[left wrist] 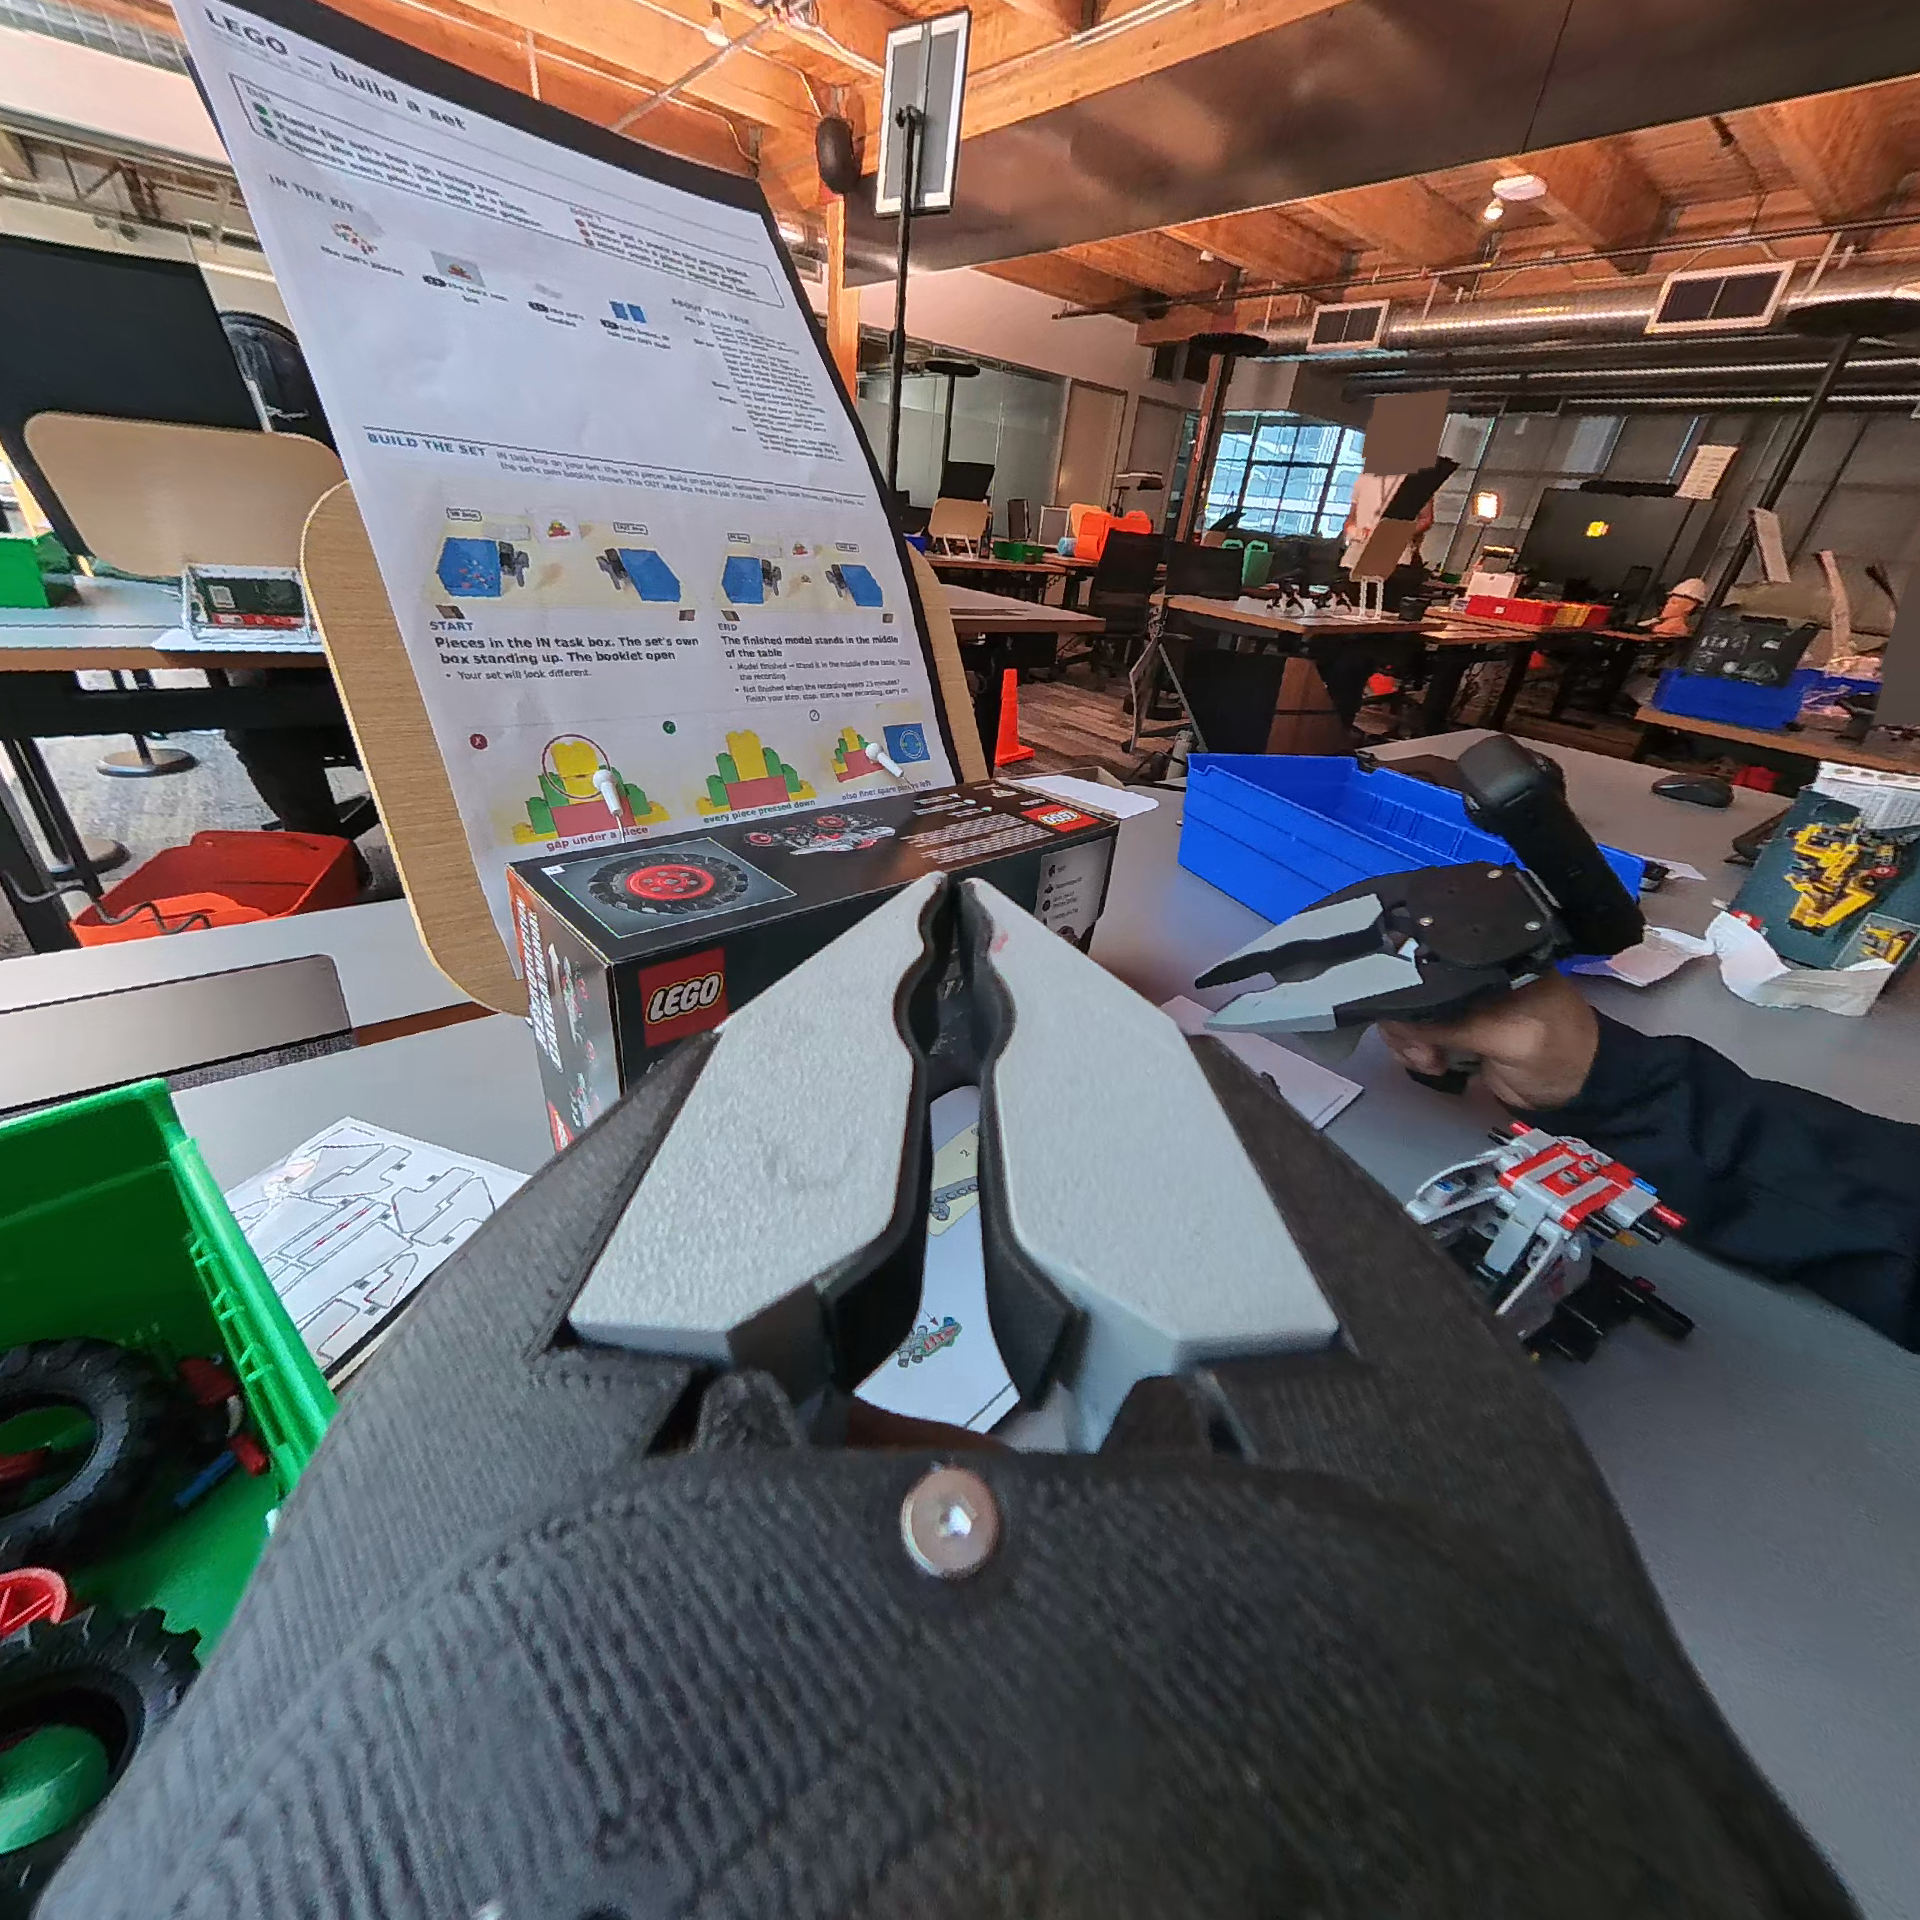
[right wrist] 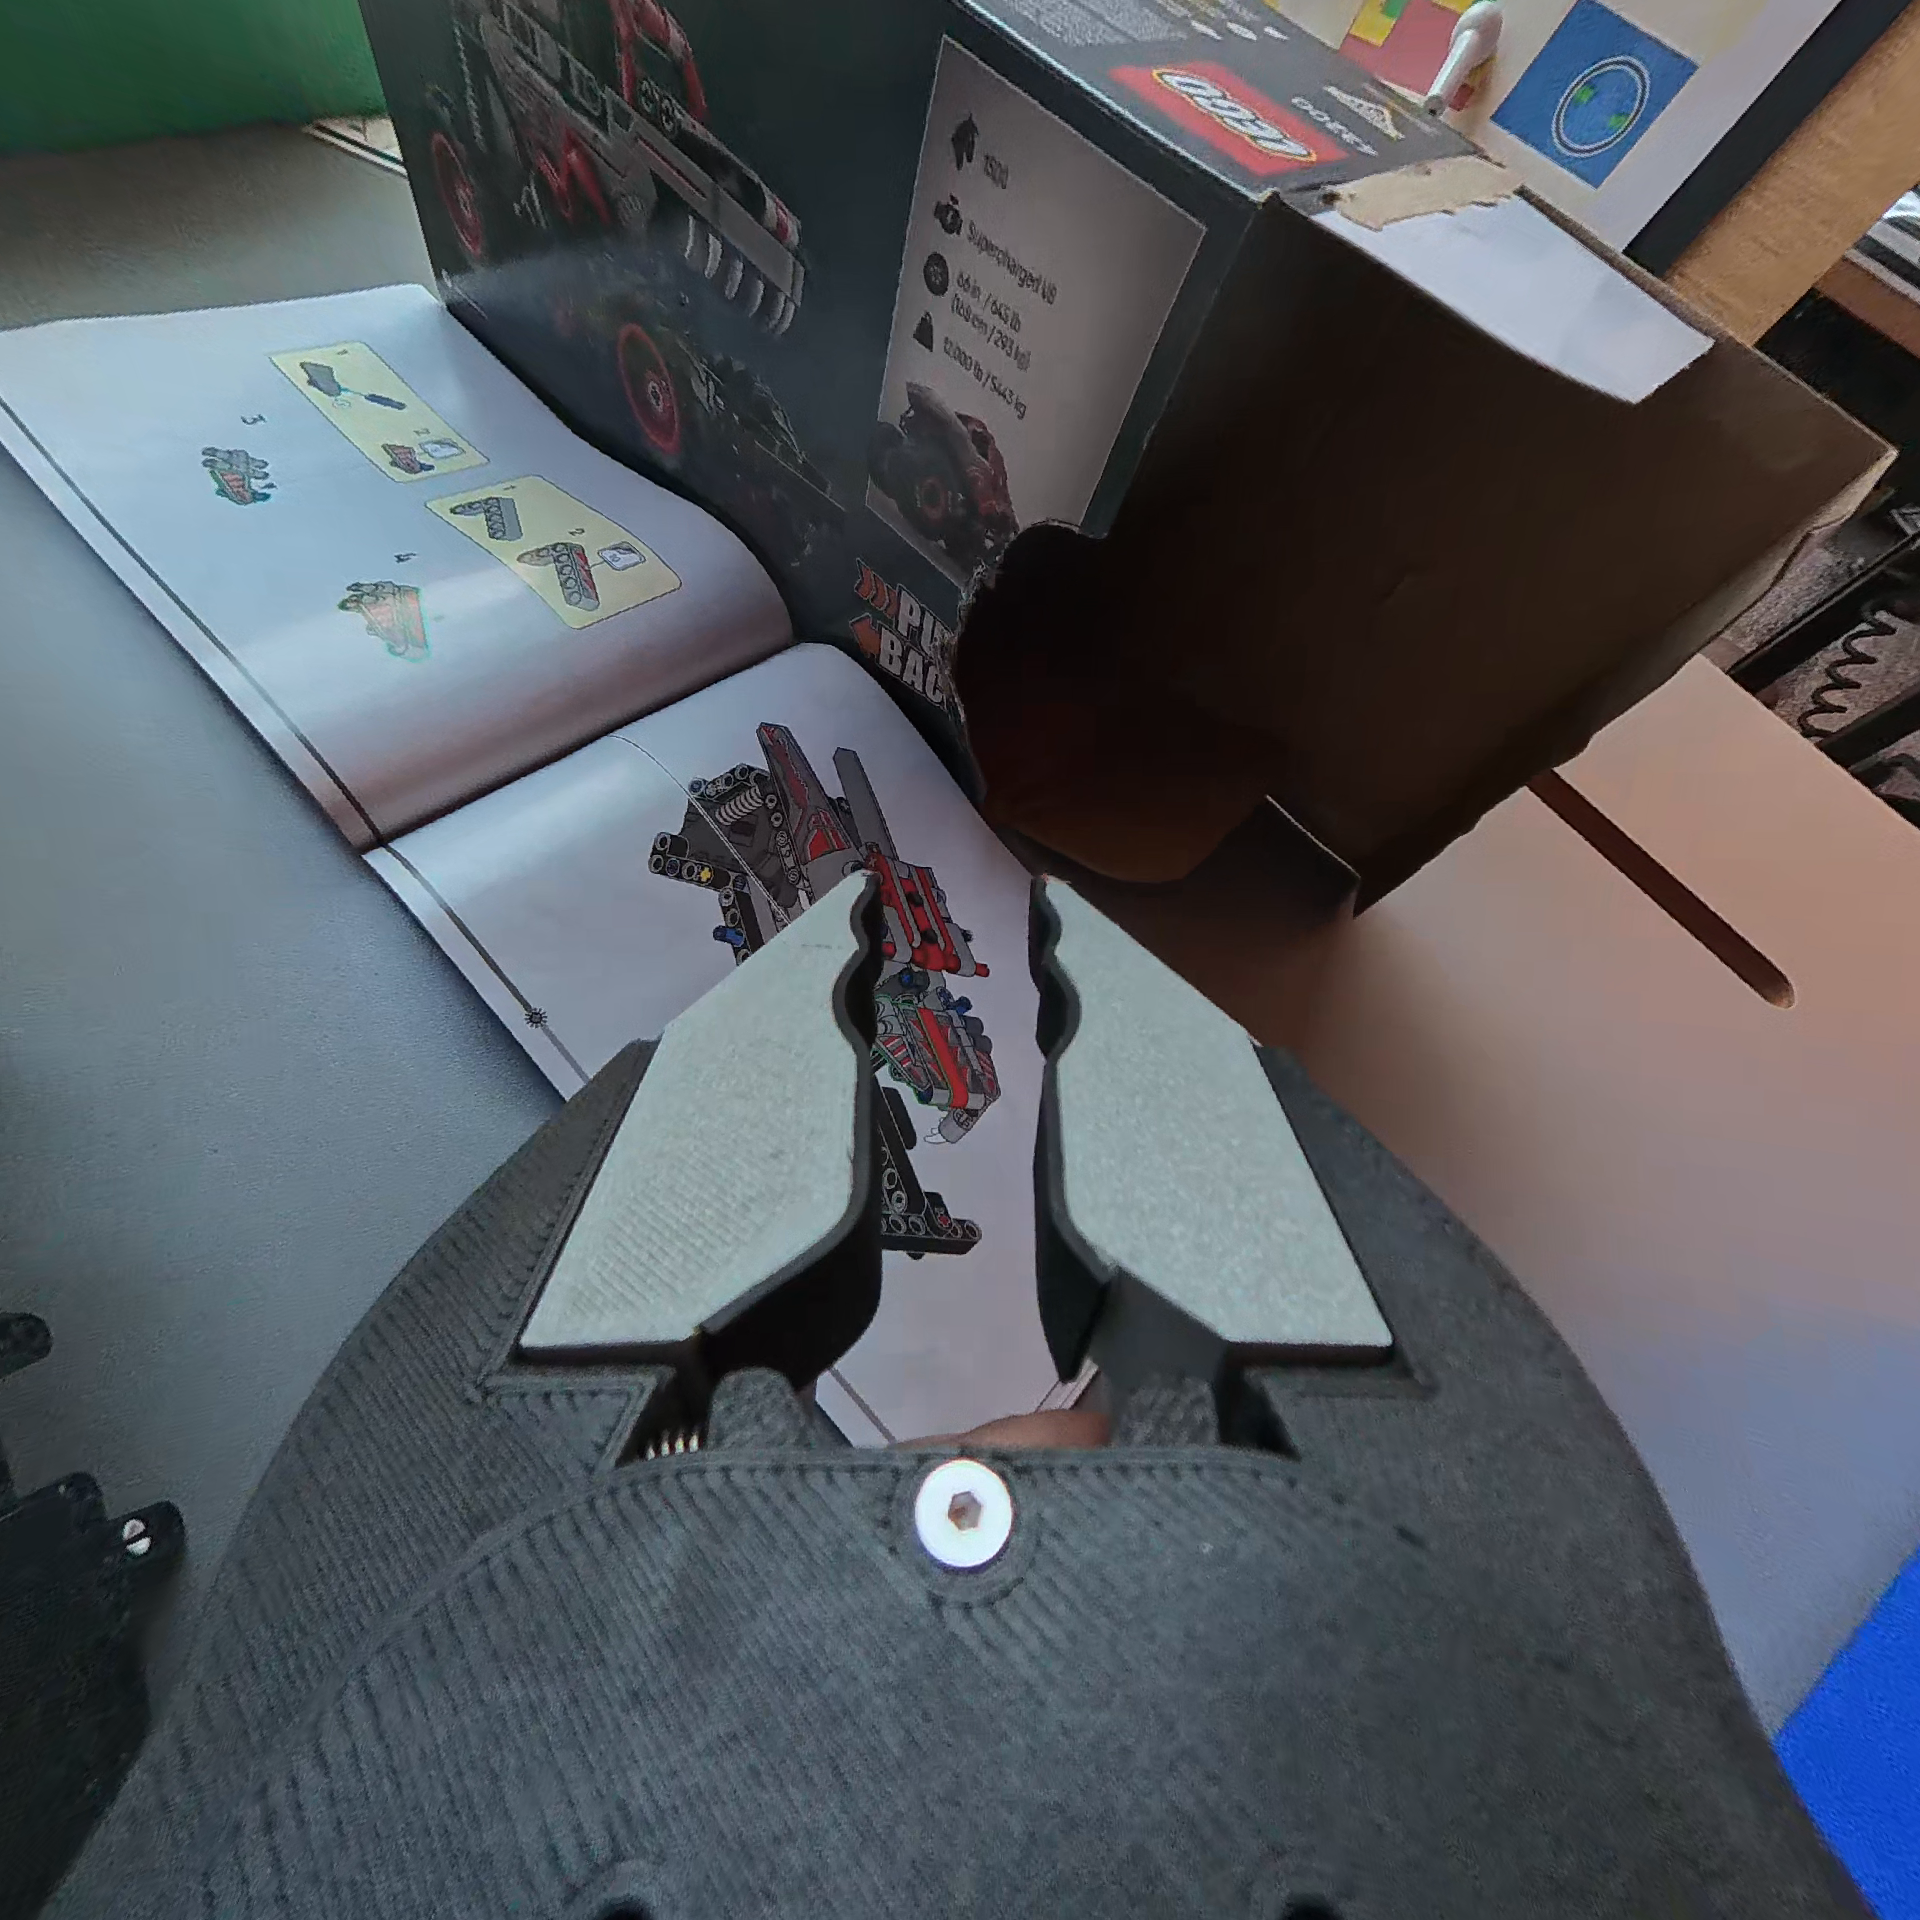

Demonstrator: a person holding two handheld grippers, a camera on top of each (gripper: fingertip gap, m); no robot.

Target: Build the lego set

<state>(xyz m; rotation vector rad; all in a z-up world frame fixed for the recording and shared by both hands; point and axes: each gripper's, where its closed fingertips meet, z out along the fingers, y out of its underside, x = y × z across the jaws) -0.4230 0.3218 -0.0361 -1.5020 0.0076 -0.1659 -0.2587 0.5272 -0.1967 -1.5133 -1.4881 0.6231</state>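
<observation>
The left gripper (left wrist: 951, 894) had its jaws closed on nothing. The right gripper (right wrist: 951, 899) hovered over the open instruction booklet (right wrist: 582, 831), jaws narrowly parted and empty. The partly built truck model (left wrist: 1538, 1226) lay near right on the table (left wrist: 1714, 1455). It appeared light, rigid and prone to separating; grasp its main frame.

One set box (left wrist: 831, 935), one booklet (right wrist: 468, 582), two bins, perhaps three tyres (left wrist: 62, 1444).
</observation>
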